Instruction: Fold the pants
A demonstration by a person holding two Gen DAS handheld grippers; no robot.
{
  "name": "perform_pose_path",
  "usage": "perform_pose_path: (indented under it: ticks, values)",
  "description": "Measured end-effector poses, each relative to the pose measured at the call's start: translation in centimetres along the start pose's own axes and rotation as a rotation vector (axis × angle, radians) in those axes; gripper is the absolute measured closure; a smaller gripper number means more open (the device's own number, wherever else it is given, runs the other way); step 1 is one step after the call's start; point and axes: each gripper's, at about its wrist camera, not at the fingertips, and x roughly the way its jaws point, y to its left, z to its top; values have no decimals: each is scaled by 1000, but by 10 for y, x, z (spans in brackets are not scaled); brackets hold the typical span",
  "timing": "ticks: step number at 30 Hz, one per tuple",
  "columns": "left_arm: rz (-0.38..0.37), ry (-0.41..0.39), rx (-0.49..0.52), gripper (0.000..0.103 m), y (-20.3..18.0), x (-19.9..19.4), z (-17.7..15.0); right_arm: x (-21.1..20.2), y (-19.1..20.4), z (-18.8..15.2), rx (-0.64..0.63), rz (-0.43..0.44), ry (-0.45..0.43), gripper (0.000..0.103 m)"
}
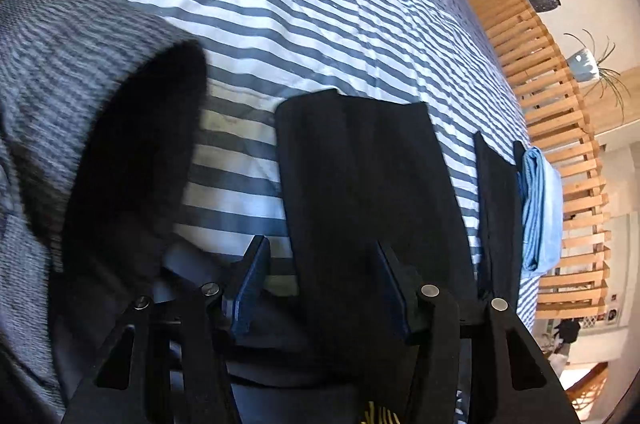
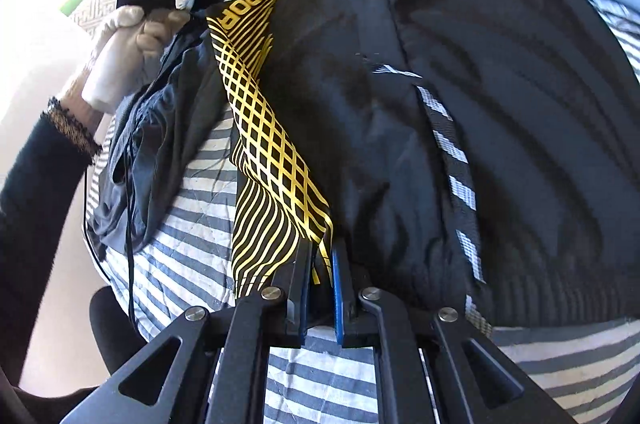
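The black pants [image 2: 320,44] with a yellow grid print [image 2: 272,144] lie stretched over the striped bed. My right gripper [image 2: 320,264] is shut on the printed edge of the pants at the near end. At the far end, a white-gloved hand [image 2: 120,56] holds the left gripper's body over the bunched waistband. In the left wrist view, a black pant leg [image 1: 360,164] runs away from me across the bed. My left gripper [image 1: 324,264] stands open above it, fingers wide apart on either side of the fabric.
The striped quilt [image 1: 300,4] covers the bed. Folded black and light blue garments [image 1: 540,204] lie near its right edge, by a wooden slatted frame [image 1: 560,144]. A grey striped sleeve [image 1: 60,84] fills the left. A black garment with a white-striped band [image 2: 520,104] lies beside the pants.
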Motion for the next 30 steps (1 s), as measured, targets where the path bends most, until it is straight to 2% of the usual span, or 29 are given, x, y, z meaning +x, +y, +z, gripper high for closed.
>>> perform_pose_path:
  ticks: [2, 4, 7, 10, 12, 15, 19, 21, 24, 26, 28, 30]
  values:
    - [-111, 0, 42, 47, -21, -1, -6, 0, -1, -1, 5, -18, -3, 95]
    - [-100, -51, 94, 46, -38, -10, -9, -1, 0, -1, 6, -31, -7, 95]
    - [-108, -87, 62, 46, -33, -23, -7, -2, -2, -3, -1, -50, -8, 95]
    - [8, -121, 47, 46, -16, -34, -10, -1, -7, -3, 6, -45, -8, 95]
    - [26, -81, 39, 47, -4, -31, -15, 1, -6, -4, 1, -45, -10, 95]
    - [6, -34, 27, 47, 2, -26, -27, 3, -3, -5, -15, -39, -8, 95]
    - [-73, 19, 16, 46, -8, -6, -47, 5, -5, -5, -13, -26, -7, 95]
    - [-83, 14, -15, 46, -10, 3, -47, 5, -6, -5, -13, -23, -6, 95]
    - [-138, -29, -113, 50, -8, 11, -36, 4, -4, -6, -19, -26, -9, 95]
    - [-124, -59, -159, 85, -5, 14, -28, 2, -3, -8, -20, -27, -12, 95]
    - [-106, -86, -182, 98, -1, 12, -23, -1, 0, -9, -26, -29, -15, 95]
    - [-100, -137, -168, 101, 0, -3, -20, -5, 6, -11, -41, -19, -19, 95]
